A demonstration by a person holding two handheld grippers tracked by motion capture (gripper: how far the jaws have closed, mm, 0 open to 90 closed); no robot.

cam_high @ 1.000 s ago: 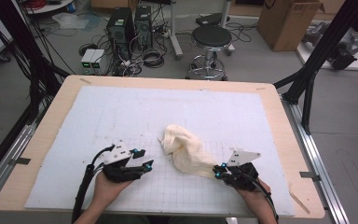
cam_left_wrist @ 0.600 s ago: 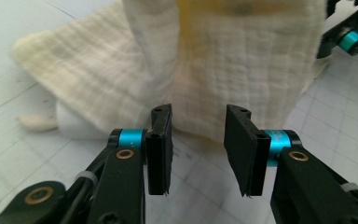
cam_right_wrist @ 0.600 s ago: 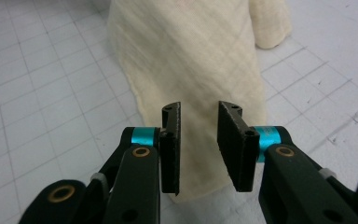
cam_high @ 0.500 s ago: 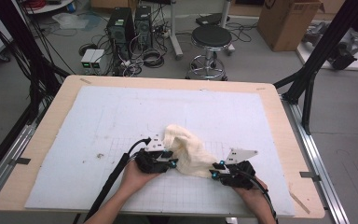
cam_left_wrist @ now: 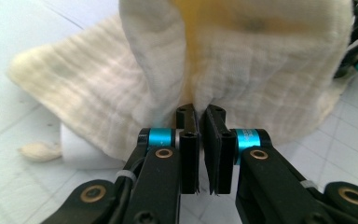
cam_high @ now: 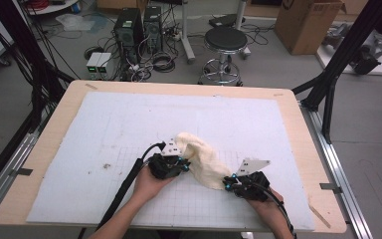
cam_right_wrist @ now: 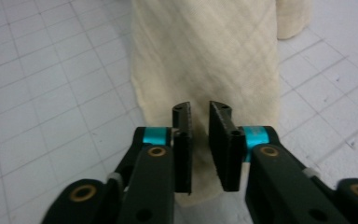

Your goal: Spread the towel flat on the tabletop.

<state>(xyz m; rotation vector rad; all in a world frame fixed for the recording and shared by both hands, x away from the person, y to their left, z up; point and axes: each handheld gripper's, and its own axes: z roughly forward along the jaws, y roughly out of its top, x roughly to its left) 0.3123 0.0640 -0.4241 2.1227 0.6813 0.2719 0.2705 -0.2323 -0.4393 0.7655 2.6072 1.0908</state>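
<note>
Flanking cloth, both hands low, level.

I can read no text, label, brand, number or sign in any of my views. The white mat on my table carries only a faint printed grid without figures. The cardboard box on the floor behind bears a dark mark at its upper edge, too cut off and blurred for me to make out.
</note>
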